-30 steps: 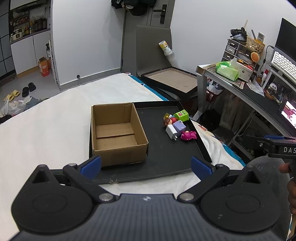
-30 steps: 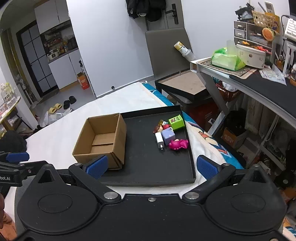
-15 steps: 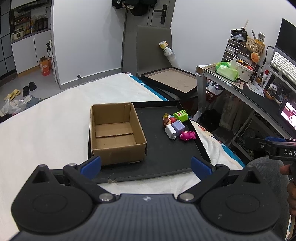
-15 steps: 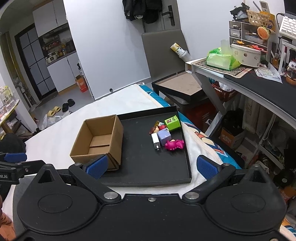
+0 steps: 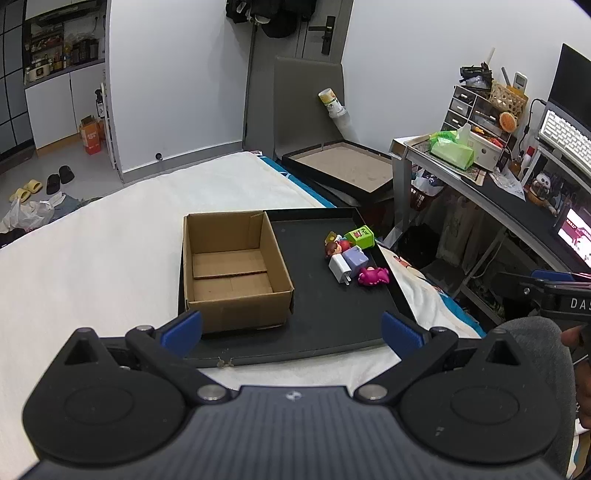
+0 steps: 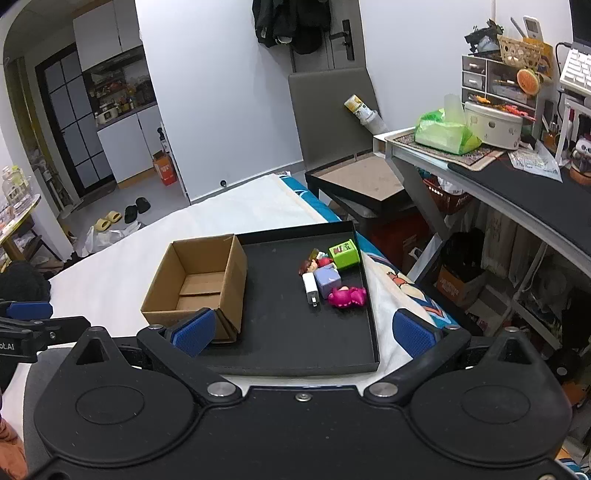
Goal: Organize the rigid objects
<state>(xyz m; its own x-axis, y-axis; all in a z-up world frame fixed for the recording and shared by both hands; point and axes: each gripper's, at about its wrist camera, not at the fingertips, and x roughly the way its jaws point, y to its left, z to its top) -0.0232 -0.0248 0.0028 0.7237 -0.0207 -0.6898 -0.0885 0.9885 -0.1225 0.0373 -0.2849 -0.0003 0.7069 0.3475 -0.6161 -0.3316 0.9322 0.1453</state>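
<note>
You drew both grippers back slightly; the left gripper (image 5: 291, 328) and right gripper (image 6: 303, 331) were spread wide, empty, the toys (image 6: 330, 273) untouched beside the empty cardboard box (image 6: 199, 280).

Small lived-in home, bedroom doubling as a desk corner. A bed (image 5: 110, 236) with a white sheet filled most of the floor space. A cluttered desk (image 6: 517, 184) ran along the right wall, carrying a keyboard (image 5: 561, 133), small drawers (image 6: 480, 74) and a pack of tissues (image 6: 443, 133). Coats (image 6: 288, 22) hung on the door (image 5: 317, 33). Through the doorway on the left was a kitchen nook with white cabinets (image 6: 125, 147) and shelves of jars (image 6: 118, 88). Slippers (image 6: 107, 219) and shoes (image 6: 136, 208) lay on the floor there.
</note>
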